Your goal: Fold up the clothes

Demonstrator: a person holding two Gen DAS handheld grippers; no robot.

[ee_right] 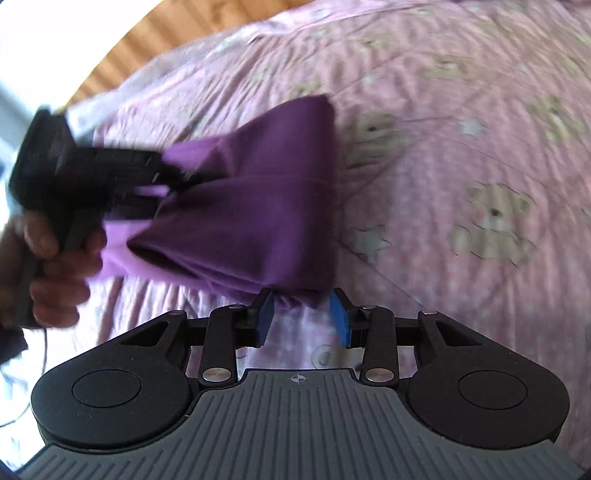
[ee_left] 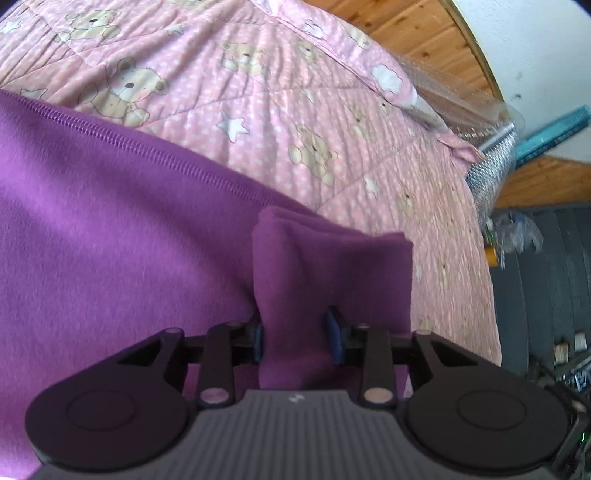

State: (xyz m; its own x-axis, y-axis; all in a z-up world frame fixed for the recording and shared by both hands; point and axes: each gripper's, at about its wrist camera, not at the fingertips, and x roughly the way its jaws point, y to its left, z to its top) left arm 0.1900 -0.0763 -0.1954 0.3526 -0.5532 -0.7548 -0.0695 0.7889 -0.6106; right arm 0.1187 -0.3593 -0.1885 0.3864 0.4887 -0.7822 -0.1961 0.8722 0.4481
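A purple zip-up garment lies across a pink teddy-bear bedspread, its zipper running diagonally. My left gripper is shut on a thick upright fold of this fabric, which fills the gap between the blue pads. In the right wrist view the garment hangs bunched between both tools. The left gripper grips its far left side, blurred, with a hand around the handle. My right gripper pinches the near corner of the cloth at its fingertips. Further back, bedspread shows between the jaws.
The bedspread stretches to the right and beyond the garment. A wooden floor and a white wall lie past the bed's far edge. Bubble wrap and dark clutter sit off the bed's right side.
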